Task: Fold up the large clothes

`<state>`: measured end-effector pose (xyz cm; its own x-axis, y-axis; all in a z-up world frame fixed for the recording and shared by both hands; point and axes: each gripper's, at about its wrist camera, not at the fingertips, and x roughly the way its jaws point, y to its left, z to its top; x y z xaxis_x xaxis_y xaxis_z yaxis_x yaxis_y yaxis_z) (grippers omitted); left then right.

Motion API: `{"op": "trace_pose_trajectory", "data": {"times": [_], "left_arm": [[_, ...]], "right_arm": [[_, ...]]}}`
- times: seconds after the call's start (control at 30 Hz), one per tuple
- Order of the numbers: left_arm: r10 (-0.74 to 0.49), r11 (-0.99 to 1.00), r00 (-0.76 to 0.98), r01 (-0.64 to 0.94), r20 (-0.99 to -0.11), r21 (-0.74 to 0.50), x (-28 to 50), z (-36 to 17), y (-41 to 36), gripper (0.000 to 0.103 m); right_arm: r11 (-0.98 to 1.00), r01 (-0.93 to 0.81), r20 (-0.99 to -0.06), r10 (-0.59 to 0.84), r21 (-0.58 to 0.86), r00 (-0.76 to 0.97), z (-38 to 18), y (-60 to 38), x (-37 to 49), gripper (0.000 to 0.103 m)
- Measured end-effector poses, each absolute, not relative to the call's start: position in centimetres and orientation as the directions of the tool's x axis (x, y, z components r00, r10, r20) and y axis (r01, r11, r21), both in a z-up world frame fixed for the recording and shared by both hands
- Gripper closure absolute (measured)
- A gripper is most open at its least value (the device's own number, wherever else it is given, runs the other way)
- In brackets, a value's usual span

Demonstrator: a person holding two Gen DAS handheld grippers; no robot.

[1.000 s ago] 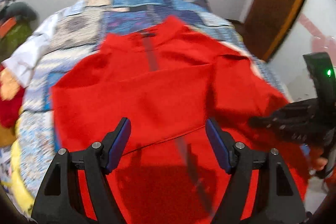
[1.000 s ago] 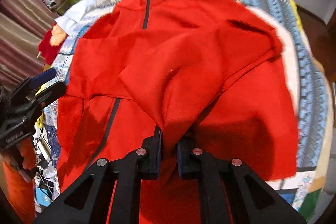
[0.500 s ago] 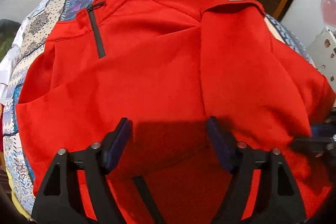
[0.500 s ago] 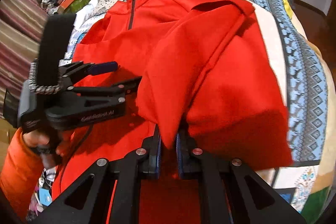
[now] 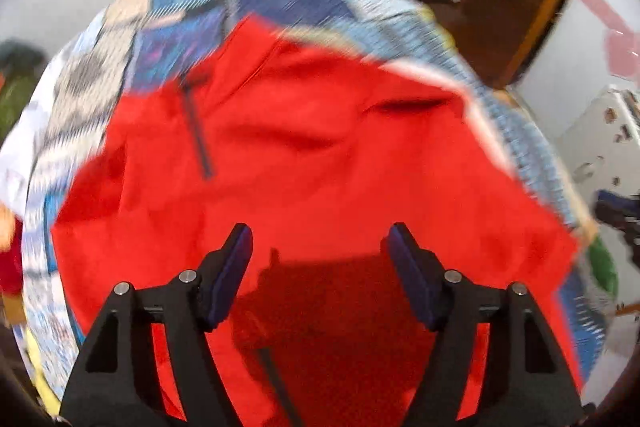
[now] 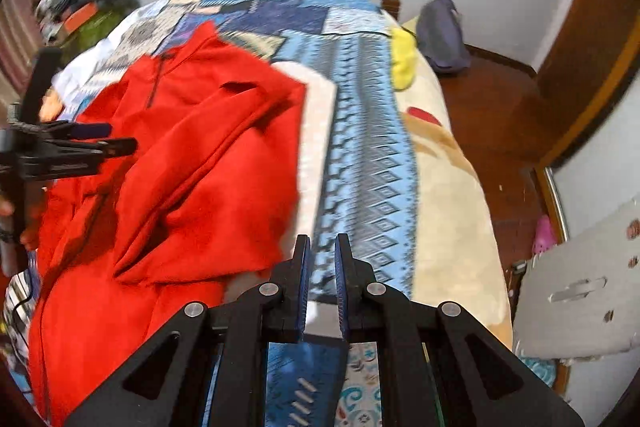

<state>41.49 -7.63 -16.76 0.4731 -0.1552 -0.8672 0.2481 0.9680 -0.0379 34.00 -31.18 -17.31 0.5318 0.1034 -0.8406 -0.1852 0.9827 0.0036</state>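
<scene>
A red zip-neck pullover (image 5: 320,155) lies spread on the patchwork quilt (image 5: 180,43), its right sleeve folded in over the body. My left gripper (image 5: 320,239) hovers over the pullover's lower half; its jaws are wide and closing, and the pads press on nothing. In the right wrist view the pullover (image 6: 192,179) lies to the left with the folded sleeve on top. My right gripper (image 6: 322,247) is shut and empty, over bare quilt (image 6: 360,147) just right of the cloth. The left gripper (image 6: 116,139) shows at the left edge there.
A heap of clothes (image 6: 88,15) sits at the bed's far left. A yellow item (image 6: 404,59) lies at the bed's right edge, a grey-blue bundle (image 6: 442,35) beyond it. A wooden door (image 6: 592,47) and a white perforated board (image 6: 580,291) stand right.
My right gripper has let go of the red sleeve and swung right, off the pullover onto bare quilt. The left gripper has shifted over the pullover, and its view is now blurred.
</scene>
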Motion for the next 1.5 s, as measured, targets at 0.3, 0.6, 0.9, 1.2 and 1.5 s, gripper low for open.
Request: {"op": "trace_pose_trajectory", "data": {"times": [0.3,0.6,0.9,1.2,1.5], "left_arm": [[-0.118,0.931,0.434,0.36,-0.893,0.052,45.8,-19.4,-17.8,0.035],[-0.192,0.952,0.512,0.304,-0.838,-0.032,47.6,-16.0,-15.5,0.097],[-0.197,0.973,0.753,0.228,-0.628,-0.032,44.2,-1.9,-4.2,0.097],[-0.072,0.997,0.72,0.079,-0.69,-0.021,42.4,-9.5,7.0,0.097],[-0.066,0.993,0.513,-0.054,-0.856,-0.108,38.8,-24.7,13.8,0.096]], "right_arm": [[0.984,-0.119,-0.84,0.172,0.129,0.514,-18.5,-32.6,35.6,0.096],[0.986,-0.132,-0.847,0.157,0.104,0.508,-19.0,-32.1,36.6,0.096],[0.98,-0.176,-0.825,0.177,0.096,0.536,-17.1,-27.9,39.5,0.096],[0.969,-0.247,-0.86,0.113,-0.016,0.498,-19.9,-20.0,42.8,0.096],[0.806,-0.256,-0.751,-0.312,-0.533,0.582,-26.2,-14.9,42.5,0.096]]}}
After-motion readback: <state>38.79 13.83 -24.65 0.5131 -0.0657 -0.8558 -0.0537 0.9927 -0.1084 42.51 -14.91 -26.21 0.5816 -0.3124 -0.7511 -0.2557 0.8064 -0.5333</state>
